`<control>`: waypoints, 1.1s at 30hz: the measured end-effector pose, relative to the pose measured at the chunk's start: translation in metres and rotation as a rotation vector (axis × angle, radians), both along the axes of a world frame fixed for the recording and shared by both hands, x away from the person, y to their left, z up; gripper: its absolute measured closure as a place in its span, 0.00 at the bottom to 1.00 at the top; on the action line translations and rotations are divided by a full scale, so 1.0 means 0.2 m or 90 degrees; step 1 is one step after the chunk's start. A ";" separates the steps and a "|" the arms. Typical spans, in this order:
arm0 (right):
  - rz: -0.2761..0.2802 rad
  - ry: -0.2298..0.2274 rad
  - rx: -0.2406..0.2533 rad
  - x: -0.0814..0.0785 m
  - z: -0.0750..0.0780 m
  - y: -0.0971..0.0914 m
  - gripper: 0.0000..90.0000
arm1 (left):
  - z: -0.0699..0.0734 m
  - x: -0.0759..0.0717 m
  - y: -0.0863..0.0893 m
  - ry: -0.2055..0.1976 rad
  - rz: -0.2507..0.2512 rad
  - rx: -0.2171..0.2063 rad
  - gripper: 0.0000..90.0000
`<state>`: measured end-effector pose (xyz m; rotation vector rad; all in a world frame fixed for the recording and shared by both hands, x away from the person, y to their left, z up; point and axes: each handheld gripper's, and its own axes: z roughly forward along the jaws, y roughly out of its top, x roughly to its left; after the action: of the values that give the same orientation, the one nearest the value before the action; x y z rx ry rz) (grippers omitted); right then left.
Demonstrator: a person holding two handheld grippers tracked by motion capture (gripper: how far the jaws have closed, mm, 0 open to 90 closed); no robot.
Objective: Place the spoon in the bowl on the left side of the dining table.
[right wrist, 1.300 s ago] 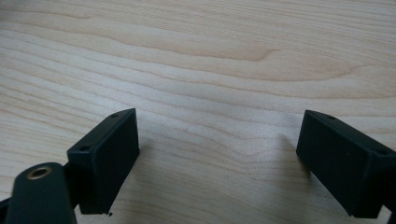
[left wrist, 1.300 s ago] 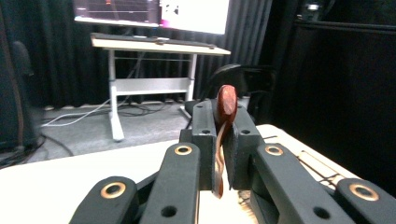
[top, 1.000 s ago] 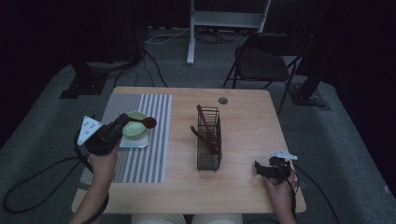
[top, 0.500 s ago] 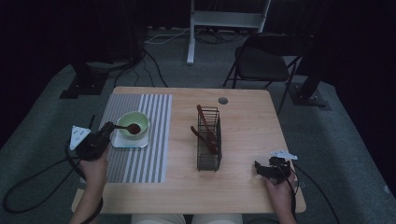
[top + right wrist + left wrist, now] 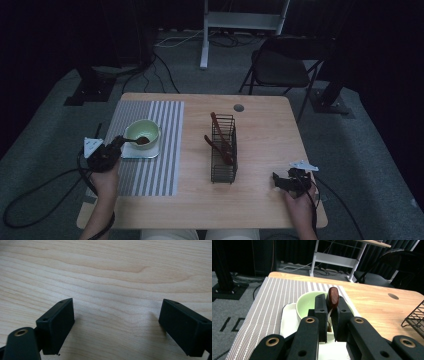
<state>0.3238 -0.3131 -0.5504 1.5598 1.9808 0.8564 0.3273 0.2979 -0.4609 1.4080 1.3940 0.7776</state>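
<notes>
The left gripper [image 5: 329, 315] clamps a dark brown wooden spoon [image 5: 333, 297], its bowl over the pale green round bowl [image 5: 142, 132] at the table's [image 5: 260, 200] nine o'clock; the right gripper [image 5: 116, 325] gapes at four o'clock.

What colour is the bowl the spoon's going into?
Pale green bowl, sitting on a white square plate; clearest in the left gripper view.

No words, labels, brand names, numbers or signs can be read anywhere. Two pale marks are seen on the dark floor at the lower left of the left gripper view, but they are cut off and cannot be read as letters.
</notes>
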 end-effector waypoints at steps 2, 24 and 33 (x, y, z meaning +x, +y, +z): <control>0.000 0.000 0.000 0.00 0.00 0.00 0.14 | -0.01 0.01 0.00 0.005 -0.001 -0.003 0.93; 0.000 0.000 0.000 0.00 0.00 0.00 0.14 | -0.09 0.01 0.03 0.059 0.005 0.028 0.82; 0.000 0.000 0.000 0.00 0.00 0.00 0.14 | -0.10 -0.01 0.03 0.095 0.011 0.060 0.29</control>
<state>0.3238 -0.3131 -0.5504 1.5587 1.9808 0.8563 0.3253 0.3039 -0.4804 1.5553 1.5020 0.7700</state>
